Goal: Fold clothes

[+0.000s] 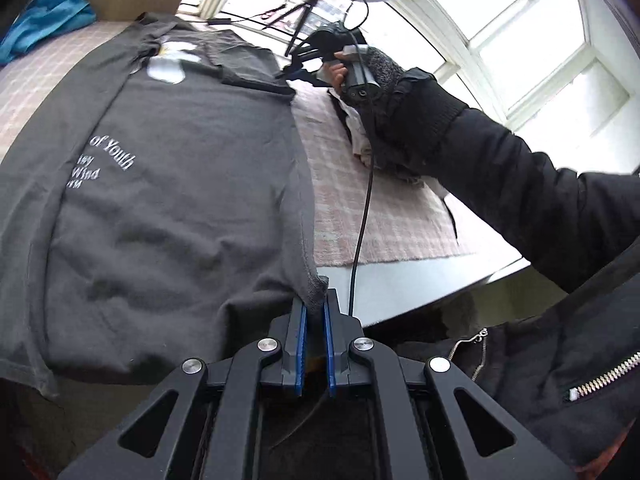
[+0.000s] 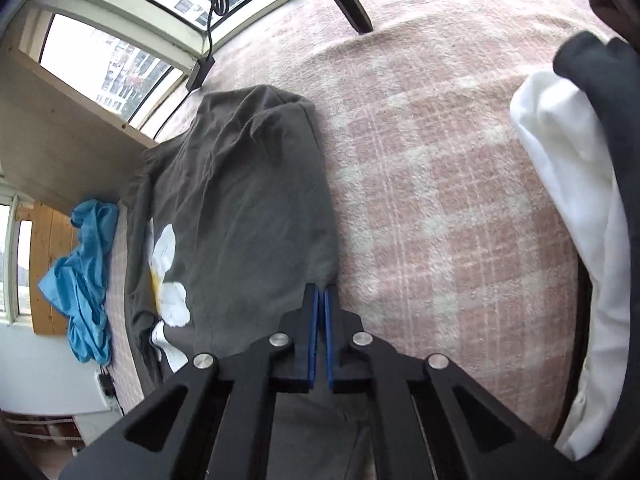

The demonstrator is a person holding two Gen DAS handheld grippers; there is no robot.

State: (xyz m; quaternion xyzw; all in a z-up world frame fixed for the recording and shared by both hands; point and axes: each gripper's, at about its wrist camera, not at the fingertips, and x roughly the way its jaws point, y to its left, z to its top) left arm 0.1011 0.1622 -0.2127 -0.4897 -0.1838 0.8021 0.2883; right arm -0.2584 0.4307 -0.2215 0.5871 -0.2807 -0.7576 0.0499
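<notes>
Closest to the left wrist camera, the left gripper (image 1: 316, 300) has its blue-padded jaws pinched on the near corner of the dark grey T-shirt (image 1: 168, 184), a small bunch of hem gathered between them. From there the shirt spreads away to the left over a pink checked blanket (image 1: 372, 208), showing white lettering and a white flower print (image 1: 170, 66) near its far end, with a crumpled blue cloth (image 1: 44, 20) beyond it at the far left. To the right, a gloved hand (image 1: 376, 80) in a black sleeve grips the handle of the right gripper, a black cable hanging from it. Seen from the right wrist, the right gripper (image 2: 321, 292) is clamped nearly closed on an edge of the same shirt, which is folded over itself just left of the jaws. Bare blanket lies to the right, then a white garment (image 2: 568, 168) at the far right edge.
</notes>
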